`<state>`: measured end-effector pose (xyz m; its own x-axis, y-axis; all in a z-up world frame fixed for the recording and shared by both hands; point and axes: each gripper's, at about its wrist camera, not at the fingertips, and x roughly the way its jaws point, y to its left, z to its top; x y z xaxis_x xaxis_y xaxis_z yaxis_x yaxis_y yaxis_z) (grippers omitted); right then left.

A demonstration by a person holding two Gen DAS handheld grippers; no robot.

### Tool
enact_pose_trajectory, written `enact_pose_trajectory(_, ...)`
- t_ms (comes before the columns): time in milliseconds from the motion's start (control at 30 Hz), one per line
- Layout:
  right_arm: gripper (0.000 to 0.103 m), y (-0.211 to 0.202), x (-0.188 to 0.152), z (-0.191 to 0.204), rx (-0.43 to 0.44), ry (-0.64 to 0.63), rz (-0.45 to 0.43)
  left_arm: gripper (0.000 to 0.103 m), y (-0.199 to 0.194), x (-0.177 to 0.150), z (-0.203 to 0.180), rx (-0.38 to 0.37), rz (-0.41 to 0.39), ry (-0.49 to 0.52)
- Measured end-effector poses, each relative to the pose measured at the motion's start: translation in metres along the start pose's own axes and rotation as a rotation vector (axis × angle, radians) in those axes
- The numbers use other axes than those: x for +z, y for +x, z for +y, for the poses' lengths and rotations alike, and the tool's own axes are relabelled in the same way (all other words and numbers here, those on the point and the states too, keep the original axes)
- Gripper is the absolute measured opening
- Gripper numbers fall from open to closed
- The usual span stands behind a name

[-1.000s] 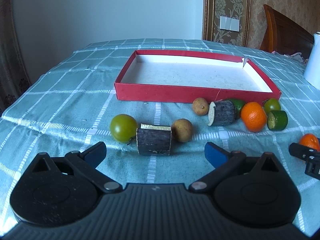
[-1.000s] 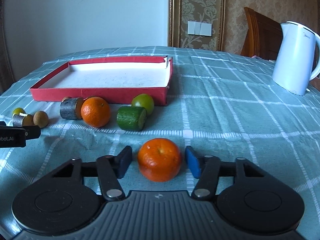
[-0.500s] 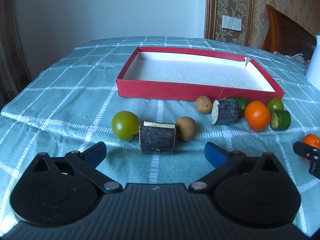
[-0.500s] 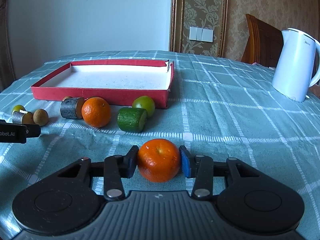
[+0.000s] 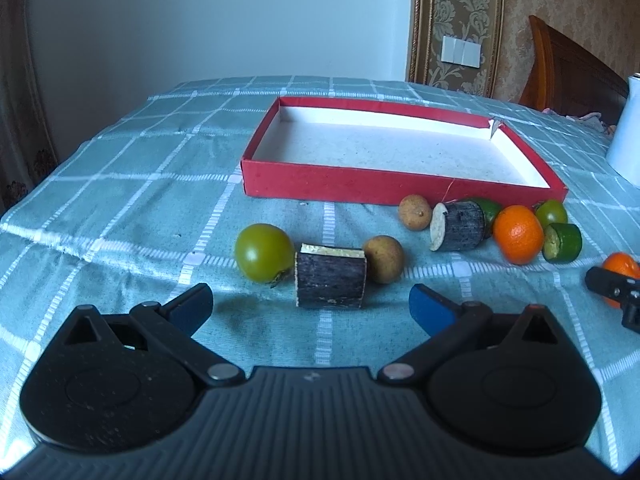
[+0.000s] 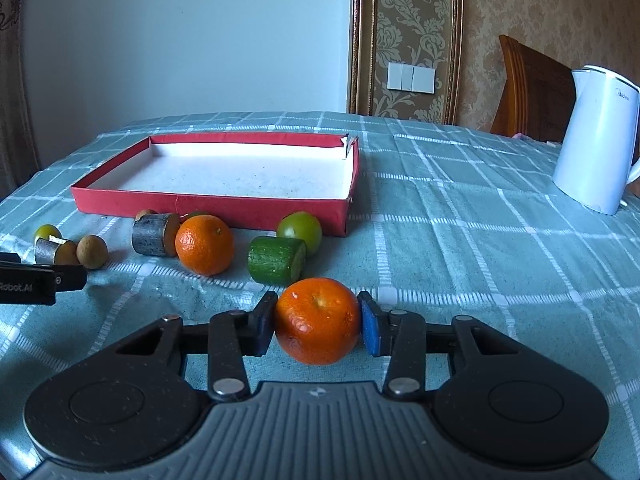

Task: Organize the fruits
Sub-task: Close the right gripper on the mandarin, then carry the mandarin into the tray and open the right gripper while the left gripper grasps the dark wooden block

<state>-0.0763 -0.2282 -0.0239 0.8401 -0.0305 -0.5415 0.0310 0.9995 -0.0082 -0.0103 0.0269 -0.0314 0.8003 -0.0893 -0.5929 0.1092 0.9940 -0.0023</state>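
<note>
Orange mandarin [image 6: 318, 320] sits clamped in the right gripper [image 6: 318, 322]; both blue pads press its sides, jaws having just closed onto it. Fruit looks barely off, or maybe touching, the teal check cloth [image 6: 460, 248] — can't tell which. Red tray [image 6: 208, 203] lies up-left w/ nothing in it, so sorting has hardly begun by my read. Left gripper [image 5: 310, 304] hangs spread wide, nothing between its pads, aimed at a dark cut cylinder [image 5: 330, 276] flanked by a green tomato [image 5: 264, 253] and a small brown fruit [image 5: 383, 258].

Risks, as I judge: round peel + flat pads = mandarin may roll or squirt out fwd during the lift, esp. if grip is off-centre. Squeezing harder could bruise it. Path to tray crosses the cucumber chunk [image 6: 276, 260] and second mandarin [image 6: 204, 250]; a low carry could knock them. Tray wall is low, but a fruit dropped from height could bounce out.
</note>
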Motion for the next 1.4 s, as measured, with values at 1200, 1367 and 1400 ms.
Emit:
enact_pose_trajectory(1200, 0.042, 0.017, 0.019, -0.001, 0.014, 0.008, -0.024, 0.030, 0.008, -0.006, -0.009, -0.035, -0.095, 0.100)
enact_pose_trajectory(1367, 0.042, 0.017, 0.027, 0.003, 0.016, -0.020, -0.041, 0.030, 0.008, -0.004, 0.000, -0.086, -0.112, 0.068)
enact_pose_trajectory(1400, 0.042, 0.016, 0.030, 0.004, 0.018, -0.023, -0.051, 0.030, 0.007, -0.003, 0.002, -0.100, -0.119, 0.061)
